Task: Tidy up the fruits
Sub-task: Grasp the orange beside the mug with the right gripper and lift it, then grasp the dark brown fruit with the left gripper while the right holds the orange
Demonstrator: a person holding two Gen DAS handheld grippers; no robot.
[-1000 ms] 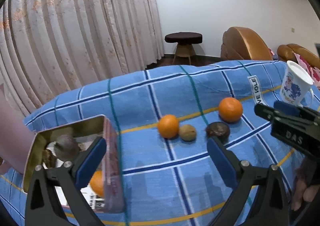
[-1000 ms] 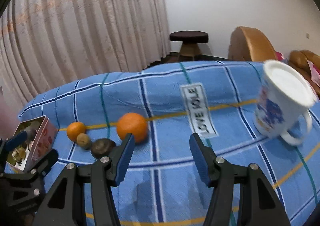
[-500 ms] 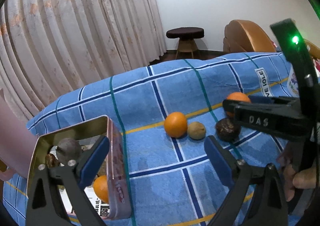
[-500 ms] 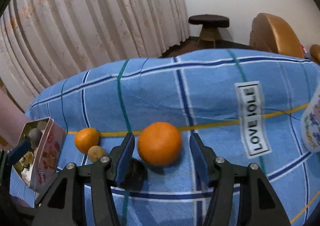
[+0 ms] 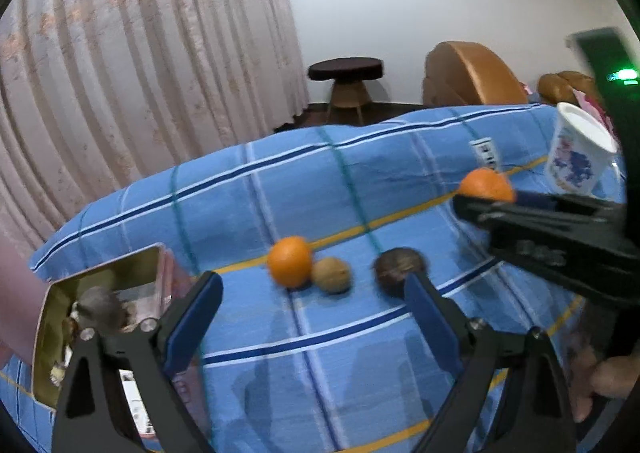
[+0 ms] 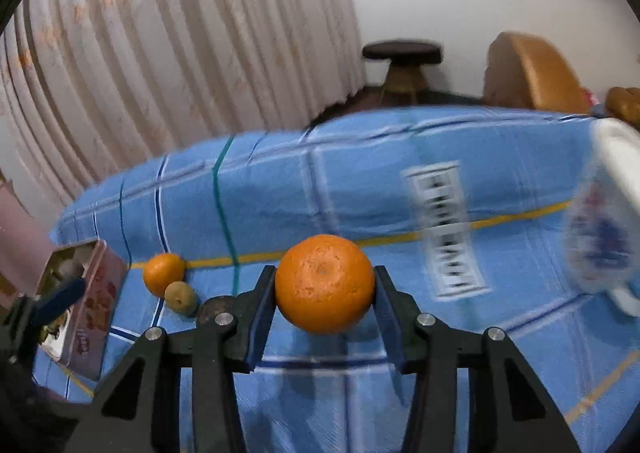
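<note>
My right gripper (image 6: 325, 307) is shut on a large orange (image 6: 324, 284), both pads against its sides. That orange (image 5: 485, 184) also shows in the left wrist view, behind the right gripper's arm. A smaller orange (image 5: 289, 261), a tan kiwi (image 5: 331, 274) and a dark brown fruit (image 5: 400, 265) lie in a row on the blue checked cloth (image 5: 320, 189). My left gripper (image 5: 312, 313) is open and empty, in front of that row. An open tin (image 5: 52, 333) with fruit inside sits at the left.
A white mug (image 5: 576, 157) with blue print stands at the right on the cloth. A curtain (image 5: 140, 73), a dark stool (image 5: 346, 71) and a brown armchair (image 5: 468, 73) lie beyond the cloth's far edge. A pink object (image 6: 20, 229) stands by the tin.
My right gripper has moved in around the large orange and shut on it. My left gripper has stayed open and shifted slightly to the right.
</note>
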